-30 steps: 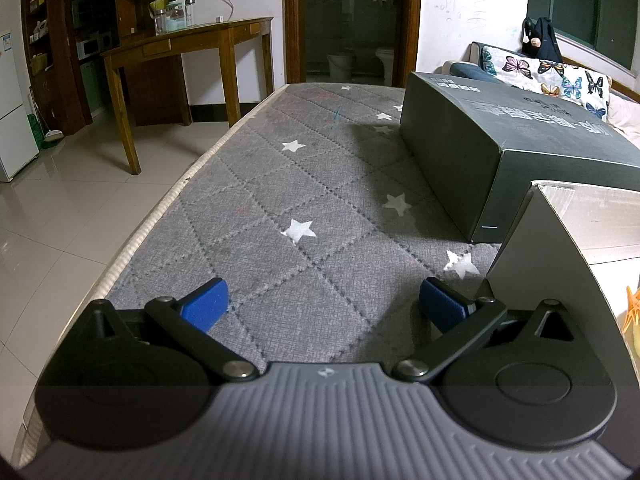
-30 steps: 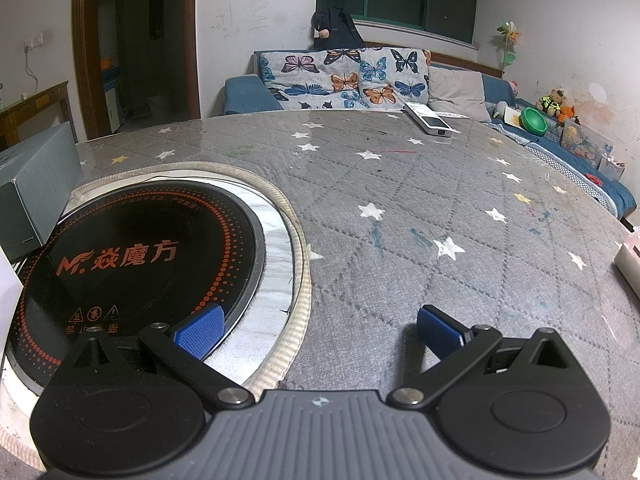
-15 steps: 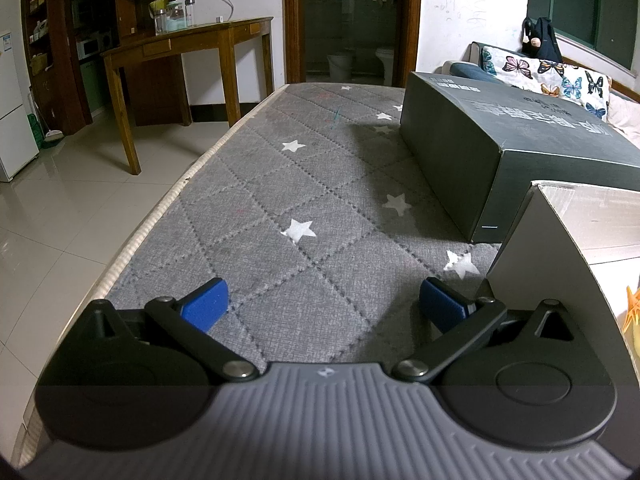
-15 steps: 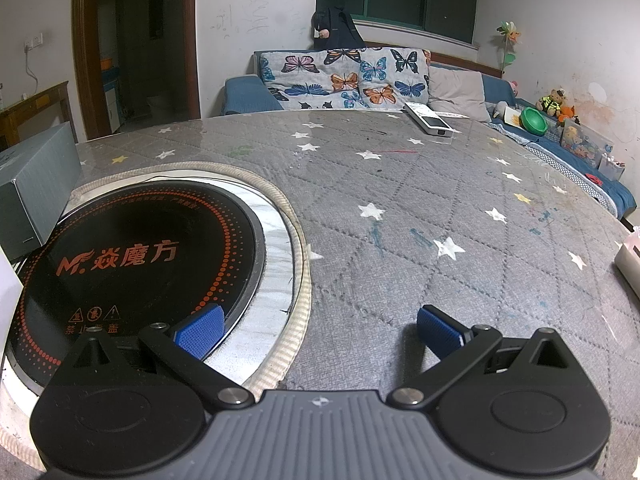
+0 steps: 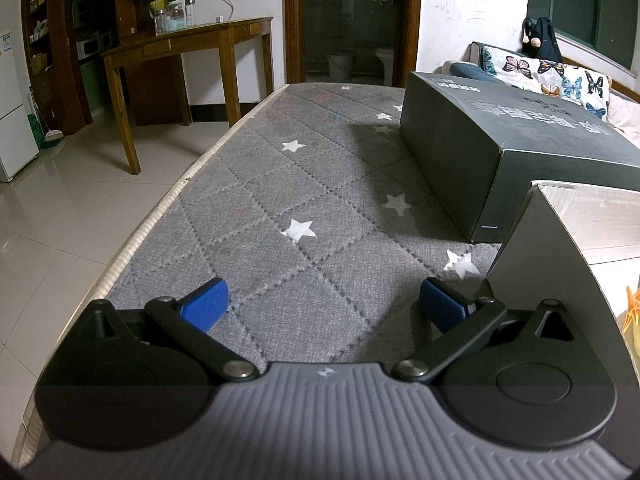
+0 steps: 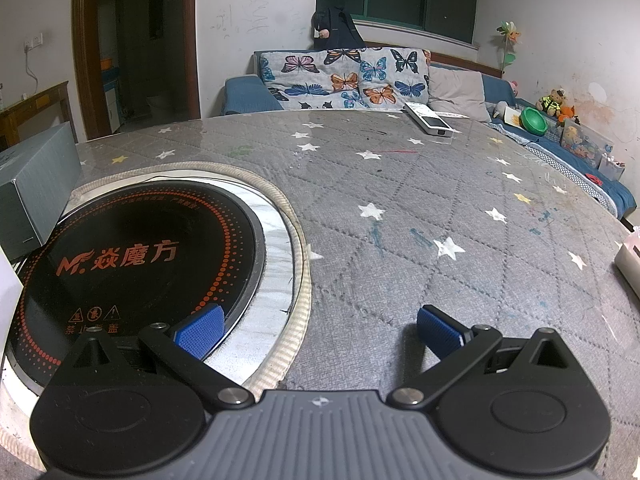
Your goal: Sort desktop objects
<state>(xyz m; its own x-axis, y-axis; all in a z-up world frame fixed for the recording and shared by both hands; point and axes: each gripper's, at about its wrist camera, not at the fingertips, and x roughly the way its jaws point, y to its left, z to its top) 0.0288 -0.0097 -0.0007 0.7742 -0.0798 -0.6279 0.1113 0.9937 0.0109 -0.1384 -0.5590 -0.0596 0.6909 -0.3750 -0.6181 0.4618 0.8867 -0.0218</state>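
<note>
My left gripper (image 5: 322, 306) rests open low over the grey star-patterned tablecloth (image 5: 312, 184), with nothing between its blue pads. To its right stands an open white box (image 5: 560, 240), with an orange object (image 5: 632, 306) just showing at the frame edge. Behind it lies a dark closed carton (image 5: 512, 128). My right gripper (image 6: 320, 330) is also open and empty; its left pad hangs over the rim of a black round induction cooker (image 6: 136, 256) set into the table. A white flat device (image 6: 430, 122) lies far across the table.
The table's left edge (image 5: 160, 216) drops to a tiled floor with a wooden side table (image 5: 188, 44). A sofa with butterfly cushions (image 6: 348, 80) stands behind the table. A pale box (image 6: 628, 264) sits at the right edge, and the dark carton (image 6: 36, 184) stands left of the cooker.
</note>
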